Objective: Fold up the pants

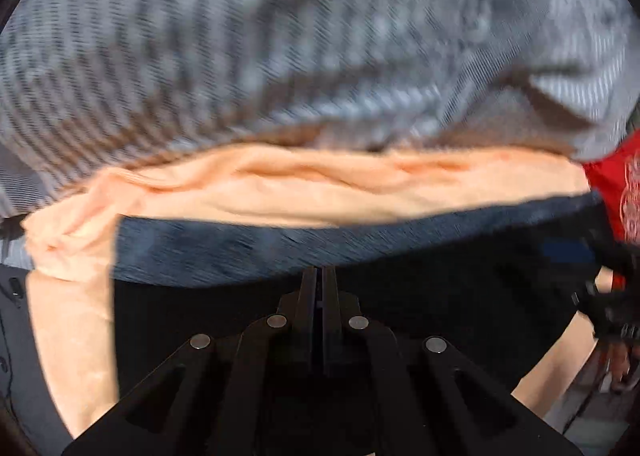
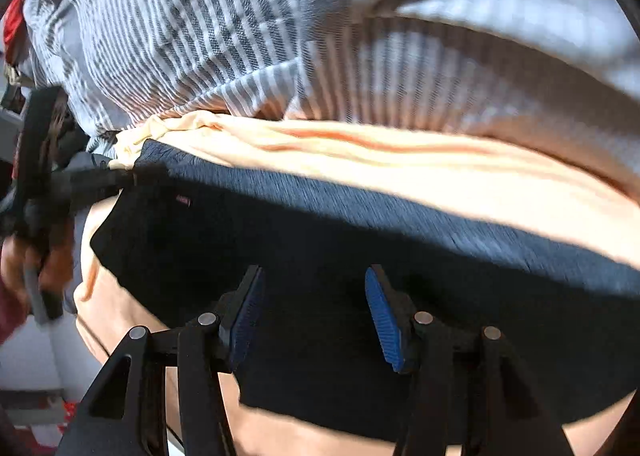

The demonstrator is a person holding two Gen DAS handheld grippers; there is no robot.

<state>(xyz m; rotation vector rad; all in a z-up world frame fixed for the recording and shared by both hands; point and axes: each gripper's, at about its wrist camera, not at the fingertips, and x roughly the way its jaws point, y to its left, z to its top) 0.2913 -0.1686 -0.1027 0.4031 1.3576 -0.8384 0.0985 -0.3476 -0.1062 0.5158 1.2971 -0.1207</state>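
Note:
The dark navy pants point(image 1: 440, 296) lie flat on a peach cloth, with a sunlit band along their far edge. My left gripper point(image 1: 322, 272) is shut, its fingertips over the pants near that band; no cloth shows between them. In the right wrist view the left gripper point(image 2: 116, 176) reaches the pants point(image 2: 320, 216) at their left edge. My right gripper point(image 2: 316, 296) hovers open above the pants, blue pads point(image 2: 384, 316) apart with nothing between them. It also shows as the right gripper point(image 1: 612, 304) at the pants' right end. Both views are blurred.
The peach cloth point(image 1: 280, 192) point(image 2: 400, 160) covers the surface under the pants. Beyond it lies crumpled grey-and-white striped fabric point(image 1: 280, 36) point(image 2: 200, 36). A red printed cloth point(image 1: 616, 184) sits at the right. A person's hand point(image 2: 24, 256) holds the left gripper's handle.

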